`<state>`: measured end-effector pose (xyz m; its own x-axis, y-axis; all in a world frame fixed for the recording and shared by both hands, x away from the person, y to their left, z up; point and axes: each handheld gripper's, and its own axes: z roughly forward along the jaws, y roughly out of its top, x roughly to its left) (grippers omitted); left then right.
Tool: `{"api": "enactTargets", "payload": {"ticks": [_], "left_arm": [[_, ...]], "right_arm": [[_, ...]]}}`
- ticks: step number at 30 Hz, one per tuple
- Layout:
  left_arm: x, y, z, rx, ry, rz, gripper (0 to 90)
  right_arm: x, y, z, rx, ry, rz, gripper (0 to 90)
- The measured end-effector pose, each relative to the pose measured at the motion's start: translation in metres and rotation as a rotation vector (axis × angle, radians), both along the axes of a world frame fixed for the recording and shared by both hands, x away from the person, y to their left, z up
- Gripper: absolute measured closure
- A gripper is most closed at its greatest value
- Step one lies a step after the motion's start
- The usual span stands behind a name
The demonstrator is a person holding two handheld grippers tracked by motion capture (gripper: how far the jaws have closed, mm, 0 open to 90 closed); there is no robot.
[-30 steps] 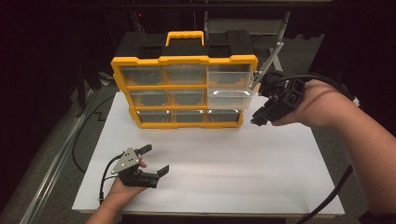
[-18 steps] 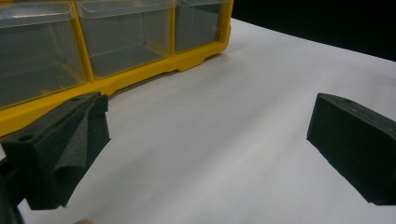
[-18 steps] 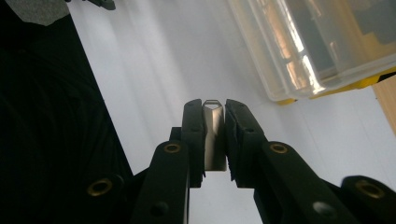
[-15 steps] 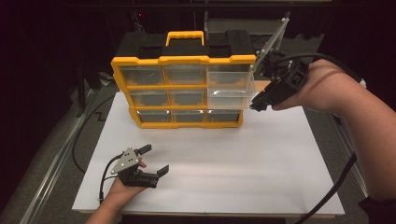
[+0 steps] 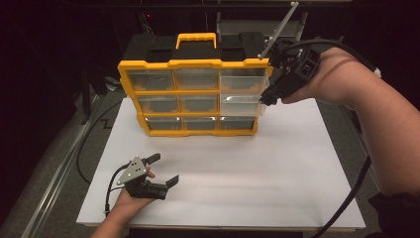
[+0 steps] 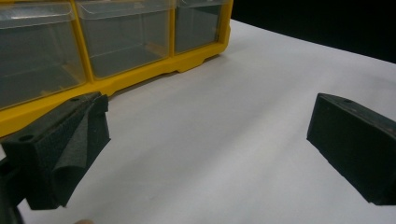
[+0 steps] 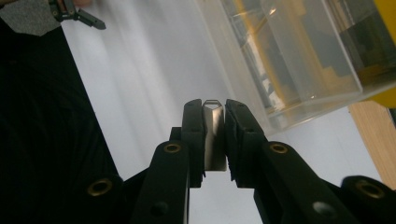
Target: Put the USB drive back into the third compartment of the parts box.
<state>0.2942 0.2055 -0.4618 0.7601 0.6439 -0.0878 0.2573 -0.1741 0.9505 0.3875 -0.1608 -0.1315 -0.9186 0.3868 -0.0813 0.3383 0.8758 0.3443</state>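
Right claw point(image 7: 215, 135) closed on a thin metal piece point(image 7: 214, 135), held up beside the pulled-out clear drawer point(image 5: 242, 104) of the yellow organizer point(image 5: 193, 96). Left claw point(image 5: 161, 171) wide open, nothing between, resting low on the white counter point(image 5: 257, 173).

no readable text, labels or brand marks, organiser point(image 5: 194, 95) drawers unmarked (fronts plain and clear)

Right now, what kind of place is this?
Likely a lab recording bench, not a workshop: a white board as the work surface, dark surroundings, cabled handheld grippers, left and right, and one yellow parts organizer.
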Motion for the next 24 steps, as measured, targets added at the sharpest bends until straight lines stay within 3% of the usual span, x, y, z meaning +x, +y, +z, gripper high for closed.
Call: {"api": "enactTargets", "payload": {"ticks": [24], "left_arm": [[0.000, 0.000, 0.000, 0.003, 0.005, -0.005, 0.2]], "right_arm": [[0.038, 0.018, -0.003, -0.003, 0.007, -0.025, 80.0]]}}
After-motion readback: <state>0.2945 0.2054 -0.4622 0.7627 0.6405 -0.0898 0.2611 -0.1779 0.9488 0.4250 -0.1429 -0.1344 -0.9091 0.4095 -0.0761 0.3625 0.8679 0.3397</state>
